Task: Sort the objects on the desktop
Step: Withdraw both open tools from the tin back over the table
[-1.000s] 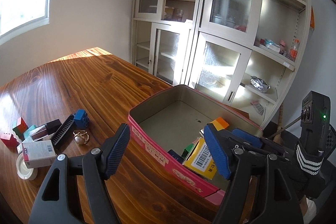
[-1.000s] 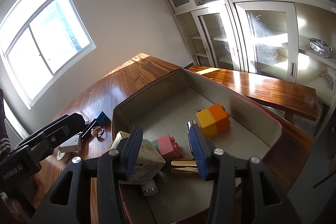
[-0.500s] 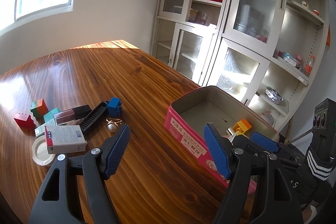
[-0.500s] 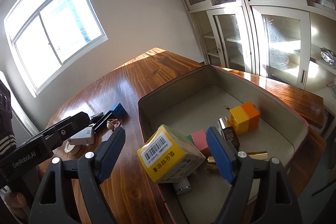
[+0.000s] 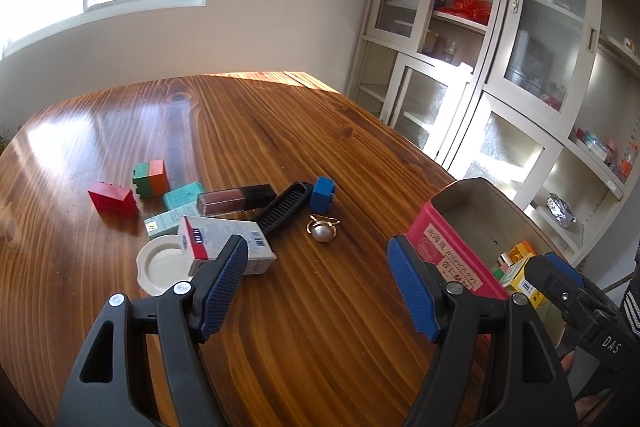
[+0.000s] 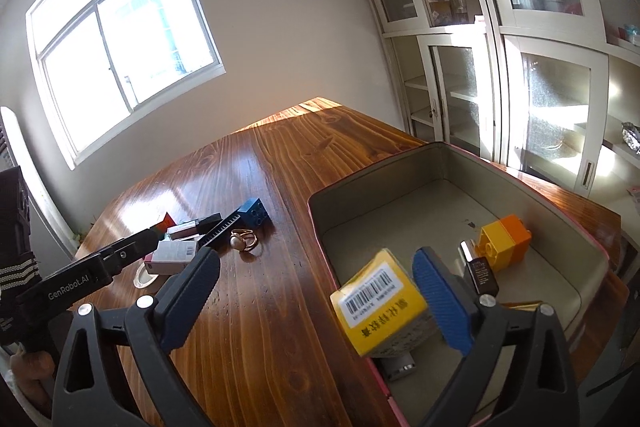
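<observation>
The pink tin (image 5: 448, 251) stands open on the wooden table (image 5: 248, 131), and everything else is placed here by reference to it.

The right gripper (image 6: 316, 291) hovers over the tin's near corner with its jaws opening wide. The yellow box (image 6: 380, 303) with the barcode label sits between the blue pads, tilted against the tin's wall, and neither pad presses on it. Deeper inside the tin lie a yellow-and-orange block (image 6: 504, 241), a dark lipstick tube (image 6: 482, 273) just beside it, and a small silvery piece (image 6: 400, 367) under the yellow box.

The left gripper (image 5: 316, 287) is off to the tin's left side, over bare wood, its jaws parted about two thirds and holding nothing.

Further left of the tin, well apart from it, the unsorted things lie in a loose cluster: a pearl ring (image 5: 322, 231) nearest the tin, then a blue block (image 5: 322, 193), a black comb (image 5: 284, 207), a lip gloss tube (image 5: 236, 201), a white carton (image 5: 228, 243) resting partly on a round white lid (image 5: 158, 267), two teal boxes (image 5: 182, 199), a green-and-orange block (image 5: 151, 178) and a red block (image 5: 112, 199) (the farthest from the tin).

A glass-fronted cabinet (image 5: 480, 39) stands behind the tin against the wall.
</observation>
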`<action>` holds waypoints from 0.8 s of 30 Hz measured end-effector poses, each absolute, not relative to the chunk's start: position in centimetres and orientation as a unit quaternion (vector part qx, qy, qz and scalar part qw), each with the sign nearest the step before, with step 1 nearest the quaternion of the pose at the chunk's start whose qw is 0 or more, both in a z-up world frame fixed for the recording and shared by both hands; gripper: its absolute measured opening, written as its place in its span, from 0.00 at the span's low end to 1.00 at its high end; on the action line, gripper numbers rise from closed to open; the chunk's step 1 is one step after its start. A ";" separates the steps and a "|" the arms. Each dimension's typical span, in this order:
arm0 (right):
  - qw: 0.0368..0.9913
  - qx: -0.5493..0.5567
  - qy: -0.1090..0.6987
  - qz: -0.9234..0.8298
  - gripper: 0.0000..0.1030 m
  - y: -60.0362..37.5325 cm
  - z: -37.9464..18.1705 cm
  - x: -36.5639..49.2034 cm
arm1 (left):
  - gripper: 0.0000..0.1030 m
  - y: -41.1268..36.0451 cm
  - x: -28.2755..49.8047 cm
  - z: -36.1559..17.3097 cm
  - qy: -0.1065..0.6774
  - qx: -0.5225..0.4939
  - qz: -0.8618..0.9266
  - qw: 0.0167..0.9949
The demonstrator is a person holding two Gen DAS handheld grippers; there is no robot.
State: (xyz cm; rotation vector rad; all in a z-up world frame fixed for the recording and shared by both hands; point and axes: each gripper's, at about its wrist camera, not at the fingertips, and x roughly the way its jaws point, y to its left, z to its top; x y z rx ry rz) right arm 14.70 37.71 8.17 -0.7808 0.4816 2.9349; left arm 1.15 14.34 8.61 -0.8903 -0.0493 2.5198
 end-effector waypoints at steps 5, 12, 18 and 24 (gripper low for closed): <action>0.025 -0.247 0.145 0.958 0.99 36.8 8.7 14.5 | 0.74 12.4 0.6 8.1 -0.017 -0.326 0.922 0.209; 0.028 -0.241 0.140 0.960 0.99 36.2 8.9 14.2 | 0.74 10.1 -0.5 7.1 -0.017 -0.336 0.924 0.180; 0.029 -0.230 0.121 0.965 0.99 35.2 9.2 14.3 | 0.74 8.2 -1.7 5.7 -0.019 -0.347 0.925 0.152; 0.011 -0.235 0.117 0.965 0.99 34.2 9.2 13.5 | 0.74 7.1 -2.9 4.5 -0.016 -0.359 0.923 0.136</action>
